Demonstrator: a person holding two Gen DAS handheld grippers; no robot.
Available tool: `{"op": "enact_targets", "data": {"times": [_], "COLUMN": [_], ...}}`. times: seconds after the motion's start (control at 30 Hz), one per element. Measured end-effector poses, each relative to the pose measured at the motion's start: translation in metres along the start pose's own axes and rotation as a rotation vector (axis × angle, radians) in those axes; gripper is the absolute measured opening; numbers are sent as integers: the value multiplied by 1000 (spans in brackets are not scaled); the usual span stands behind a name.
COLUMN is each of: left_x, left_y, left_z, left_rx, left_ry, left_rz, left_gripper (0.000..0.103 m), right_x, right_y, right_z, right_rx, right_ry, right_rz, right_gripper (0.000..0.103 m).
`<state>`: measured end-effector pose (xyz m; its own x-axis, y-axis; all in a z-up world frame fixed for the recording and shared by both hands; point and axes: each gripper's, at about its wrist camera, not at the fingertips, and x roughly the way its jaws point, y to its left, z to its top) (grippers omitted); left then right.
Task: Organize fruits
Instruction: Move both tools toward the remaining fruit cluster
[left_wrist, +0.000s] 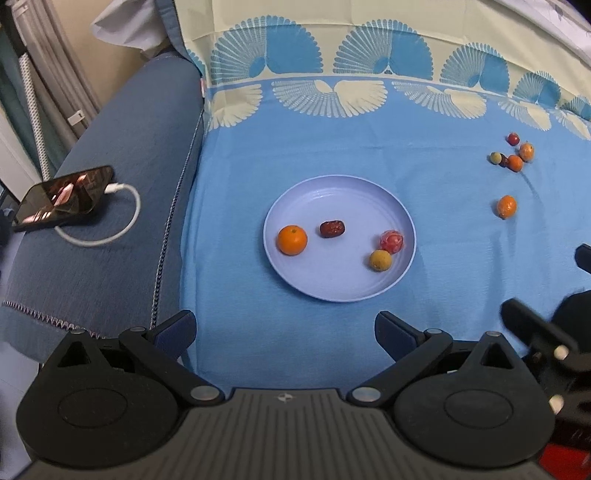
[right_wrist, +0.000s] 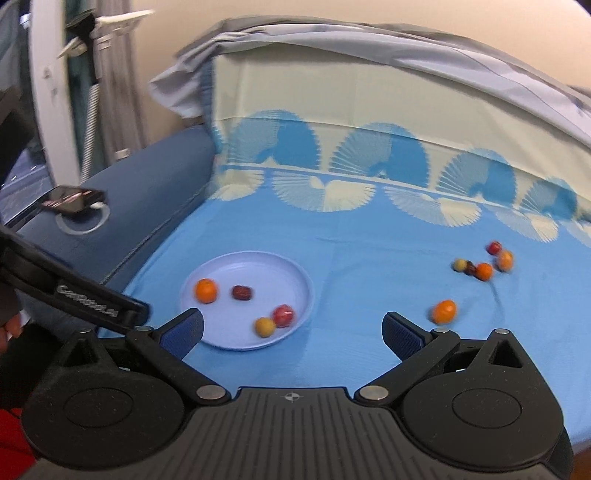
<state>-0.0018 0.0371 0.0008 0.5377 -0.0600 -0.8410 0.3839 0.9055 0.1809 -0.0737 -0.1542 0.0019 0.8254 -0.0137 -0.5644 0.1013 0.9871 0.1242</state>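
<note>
Both claws gaping, empty: left claw (left_wrist: 284, 330), right claw (right_wrist: 293, 332). Plate (left_wrist: 332, 288) holds four fruits; loose orange (left_wrist: 506, 206) at 3 o'clock of it.

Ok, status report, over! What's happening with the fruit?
Left gripper open, right gripper open, both empty. Four fruits on the plate; six still loose on the cloth. Nothing in the way.

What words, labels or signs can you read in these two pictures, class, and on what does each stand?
Pale lettering on the left gripper's arm, right wrist view: too blurred to read.
Cross-in-circle mark, no words, on the left gripper body and the right gripper body.
Phone screen: glare only, no text.
Plate, fruits, cloth: none.
</note>
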Motion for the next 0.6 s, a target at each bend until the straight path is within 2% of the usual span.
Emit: {"op": "enact_targets", "data": {"times": [0.13, 0.27, 0.43, 0.6], "left_x": [8, 20, 43, 72], "left_y": [-13, -27, -50, -78], "left_z": [17, 39, 65, 93], "left_rx": [24, 21, 29, 65], "left_ry": [2, 26, 63, 96], "left_rz": [-2, -38, -50, -53], "left_gripper": [103, 103, 103, 103], "right_x": [9, 25, 72, 143], "right_y": [-32, -75, -145, -213], "right_z": [2, 6, 9, 4], "right_rx": [64, 121, 223, 262], "right_ry": [-12, -39, -66, -51], "right_rz": [-82, -197, -393, -565], "right_gripper": [102, 102, 102, 102]}}
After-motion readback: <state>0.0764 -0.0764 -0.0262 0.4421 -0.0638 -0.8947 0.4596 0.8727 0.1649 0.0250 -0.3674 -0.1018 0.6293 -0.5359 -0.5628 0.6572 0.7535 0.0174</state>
